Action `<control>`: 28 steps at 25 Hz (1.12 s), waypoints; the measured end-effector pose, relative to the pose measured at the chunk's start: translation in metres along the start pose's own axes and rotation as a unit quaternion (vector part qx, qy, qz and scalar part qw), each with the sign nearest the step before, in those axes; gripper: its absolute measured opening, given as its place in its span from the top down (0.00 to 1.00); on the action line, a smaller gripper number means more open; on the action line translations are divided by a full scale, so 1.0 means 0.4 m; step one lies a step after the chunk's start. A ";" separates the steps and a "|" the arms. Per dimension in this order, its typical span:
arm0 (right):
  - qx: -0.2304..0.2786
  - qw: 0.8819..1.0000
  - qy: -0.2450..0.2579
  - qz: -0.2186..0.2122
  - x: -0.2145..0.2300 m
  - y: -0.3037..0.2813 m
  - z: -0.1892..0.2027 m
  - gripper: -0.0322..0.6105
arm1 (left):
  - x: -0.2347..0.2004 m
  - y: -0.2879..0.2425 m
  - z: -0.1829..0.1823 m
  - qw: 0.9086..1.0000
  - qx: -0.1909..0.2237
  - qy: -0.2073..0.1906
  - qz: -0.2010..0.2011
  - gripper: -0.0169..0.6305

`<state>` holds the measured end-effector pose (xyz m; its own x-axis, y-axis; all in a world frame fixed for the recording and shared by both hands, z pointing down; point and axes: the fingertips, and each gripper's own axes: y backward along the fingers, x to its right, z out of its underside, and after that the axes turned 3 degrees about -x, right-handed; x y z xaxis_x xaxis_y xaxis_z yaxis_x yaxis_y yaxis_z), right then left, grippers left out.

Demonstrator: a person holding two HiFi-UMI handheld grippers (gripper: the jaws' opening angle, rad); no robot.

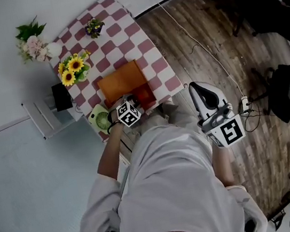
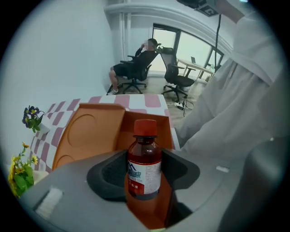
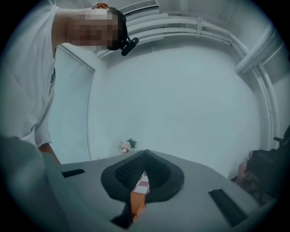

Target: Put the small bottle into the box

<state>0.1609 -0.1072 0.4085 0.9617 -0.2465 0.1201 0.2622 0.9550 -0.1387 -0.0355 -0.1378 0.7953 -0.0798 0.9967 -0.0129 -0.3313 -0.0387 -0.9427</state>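
Bottle stands clamped in left hand-held gripper over open orange box.

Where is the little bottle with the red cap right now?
In the left gripper view's middle, the little bottle is held upright between the left gripper's jaws, right by the open orange box.

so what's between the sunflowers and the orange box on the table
Nothing stands there. In the head view, only bare checked tablecloth shows between the sunflowers and the orange box.

R claw tips together, flowers in bg
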 end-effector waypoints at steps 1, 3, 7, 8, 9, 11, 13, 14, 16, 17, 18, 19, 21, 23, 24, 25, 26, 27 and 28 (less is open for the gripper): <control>-0.002 1.000 -0.004 0.006 0.003 0.011 0.005 0.95 | 0.000 -0.017 0.003 1.000 -0.011 -0.005 0.001 0.64; -0.008 1.000 -0.005 0.014 0.007 0.032 0.017 0.95 | 0.001 -0.047 0.009 0.999 -0.034 -0.018 0.001 0.64; -0.010 1.000 -0.012 0.025 0.011 0.056 0.029 0.95 | 0.000 -0.103 0.033 0.995 -0.086 -0.048 -0.003 0.64; -0.010 0.999 -0.014 0.027 0.012 0.059 0.032 0.95 | 0.000 -0.112 0.036 0.994 -0.096 -0.054 -0.003 0.64; -0.010 0.999 -0.017 0.030 0.014 0.062 0.035 0.95 | 0.003 -0.120 0.038 0.993 -0.104 -0.057 -0.001 0.64; -0.010 0.999 -0.020 0.035 0.016 0.066 0.038 0.95 | 0.008 -0.135 0.041 0.991 -0.117 -0.061 0.001 0.64; -0.008 0.999 -0.021 0.038 0.020 0.069 0.037 0.95 | 0.010 -0.145 0.043 0.990 -0.127 -0.061 -0.001 0.64; -0.008 0.999 -0.022 0.040 0.023 0.070 0.036 0.95 | 0.010 -0.148 0.042 0.990 -0.131 -0.059 -0.003 0.64; -0.008 0.999 -0.023 0.044 0.027 0.072 0.036 0.95 | 0.010 -0.152 0.039 0.989 -0.138 -0.054 -0.005 0.64; -0.009 0.999 -0.023 0.045 0.029 0.072 0.036 0.95 | 0.009 -0.154 0.038 0.989 -0.140 -0.053 -0.005 0.64; -0.010 0.999 -0.024 0.047 0.030 0.072 0.038 0.95 | 0.009 -0.155 0.039 0.988 -0.143 -0.051 -0.006 0.64; -0.010 0.999 -0.024 0.048 0.029 0.070 0.040 0.95 | 0.007 -0.157 0.041 0.988 -0.146 -0.050 -0.007 0.64; -0.010 0.999 -0.025 0.047 0.026 0.067 0.042 0.95 | 0.006 -0.158 0.046 0.987 -0.152 -0.048 -0.007 0.64; -0.011 0.999 -0.024 0.047 0.025 0.066 0.043 0.95 | 0.006 -0.160 0.047 0.986 -0.157 -0.047 -0.007 0.63; -0.012 0.999 -0.023 0.047 0.025 0.066 0.043 0.95 | 0.006 -0.161 0.047 0.986 -0.159 -0.047 -0.007 0.63; -0.011 0.999 -0.022 0.047 0.024 0.065 0.041 0.95 | 0.006 -0.162 0.047 0.986 -0.161 -0.047 -0.007 0.63; -0.010 0.999 -0.021 0.047 0.023 0.064 0.040 0.95 | 0.006 -0.163 0.047 0.985 -0.163 -0.047 -0.007 0.63; -0.010 0.999 -0.020 0.047 0.020 0.063 0.039 0.95 | 0.005 -0.163 0.047 0.985 -0.165 -0.047 -0.007 0.63; -0.011 0.999 -0.019 0.046 0.017 0.063 0.040 0.95 | 0.005 -0.162 0.048 0.985 -0.166 -0.047 -0.008 0.63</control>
<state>0.1727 -0.0823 0.4214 0.9781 -0.1507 0.1438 0.1747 0.9695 -0.1722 -0.0322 -0.1348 0.8629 -0.1698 0.9853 0.0186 -0.0092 0.0173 -0.9998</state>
